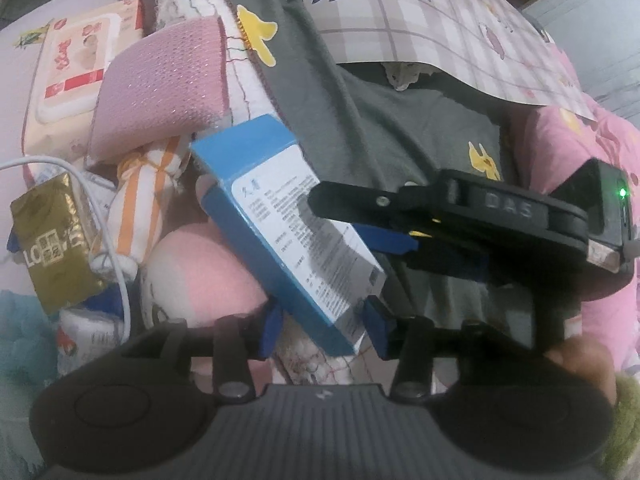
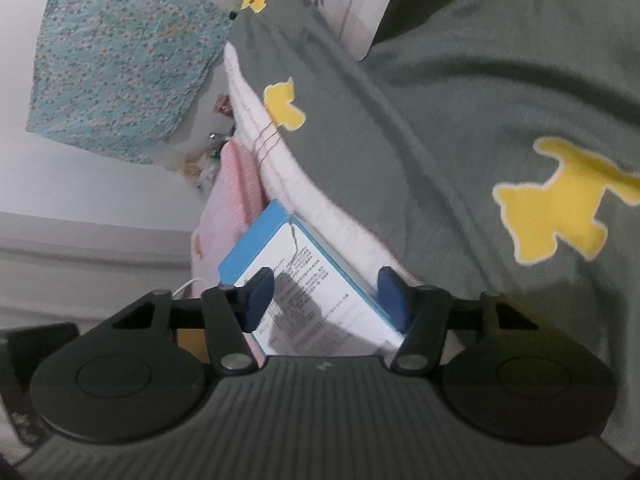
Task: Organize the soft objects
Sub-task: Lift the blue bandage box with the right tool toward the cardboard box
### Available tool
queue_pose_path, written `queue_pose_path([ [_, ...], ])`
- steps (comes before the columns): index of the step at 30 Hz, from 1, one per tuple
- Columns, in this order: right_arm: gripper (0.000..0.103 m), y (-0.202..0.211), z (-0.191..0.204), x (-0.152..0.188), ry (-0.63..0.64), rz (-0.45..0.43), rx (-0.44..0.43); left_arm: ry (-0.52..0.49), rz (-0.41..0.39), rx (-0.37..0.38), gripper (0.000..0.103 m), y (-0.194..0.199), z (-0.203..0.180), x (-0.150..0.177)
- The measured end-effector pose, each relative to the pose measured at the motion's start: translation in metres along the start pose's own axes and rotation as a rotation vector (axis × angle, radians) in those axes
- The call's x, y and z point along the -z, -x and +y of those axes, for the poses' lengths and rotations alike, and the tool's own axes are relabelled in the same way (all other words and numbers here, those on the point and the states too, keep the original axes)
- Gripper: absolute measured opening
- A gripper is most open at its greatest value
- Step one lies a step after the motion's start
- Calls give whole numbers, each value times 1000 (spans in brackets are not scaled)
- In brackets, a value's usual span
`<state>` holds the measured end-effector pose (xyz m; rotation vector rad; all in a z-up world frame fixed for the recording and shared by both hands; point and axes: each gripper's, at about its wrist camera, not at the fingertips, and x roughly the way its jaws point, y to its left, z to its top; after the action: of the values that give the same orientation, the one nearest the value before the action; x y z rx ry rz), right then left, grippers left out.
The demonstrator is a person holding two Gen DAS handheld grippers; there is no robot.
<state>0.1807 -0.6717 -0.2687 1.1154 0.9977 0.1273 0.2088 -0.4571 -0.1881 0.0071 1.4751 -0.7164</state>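
Box [image 1: 288, 216]: a long, flat carton with bright blue sides and a white face covered in small grey print, with one blue character near its far end. We see it off the bedding, tilted, its near end low and its far end toward the pile of soft things.

Nearest to us, that near end sits between the blue pads of the left gripper [image 1: 325, 330]. The right-hand pad looks to be at the box's corner and the left-hand pad just beside its blue side, but we cannot tell whether they press.

The right gripper [image 2: 327, 298] comes in from the right and is clenched on the box further along, one pad at each long edge in its own view, its shadow falling across the print.

Just left of the box lies a pink and white plush [image 1: 200, 276]. Beyond it are a gold packet [image 1: 52, 248], a white cable [image 1: 120, 272] and an orange-striped cloth bundle [image 1: 140, 200].

Further back a pink knitted pad [image 1: 160, 84] leans on a pack of wipes [image 1: 76, 64].

Behind the box spreads a grey cloth [image 1: 400, 128] printed with yellow dogs. A checked sheet [image 1: 440, 20] lies over its far part, and a pink blanket [image 1: 600, 140] is at the right.
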Motion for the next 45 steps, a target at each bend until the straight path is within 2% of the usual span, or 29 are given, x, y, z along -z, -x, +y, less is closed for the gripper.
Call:
queue_pose_path([
  [4,39,1,-8,9,-74,36,-93,4,-4,18,48,13,4,6],
  [10,34,-3,-5,29,-124,50,-143,-4,-29,51,48,34,17,16],
  [18,32,3,8,44,-125,9,-136,-37,-72,91,48,49,23,27],
  [27,32,8,38,63,-88,-24,-153,-50,-140,129,46,90,47,45],
  [36,32,-32,95,102,-45,6,-231,-29,-216,95,43,156,111,77],
  [45,32,-108,178,154,36,102,-298,62,-303,32,43,227,203,114],
])
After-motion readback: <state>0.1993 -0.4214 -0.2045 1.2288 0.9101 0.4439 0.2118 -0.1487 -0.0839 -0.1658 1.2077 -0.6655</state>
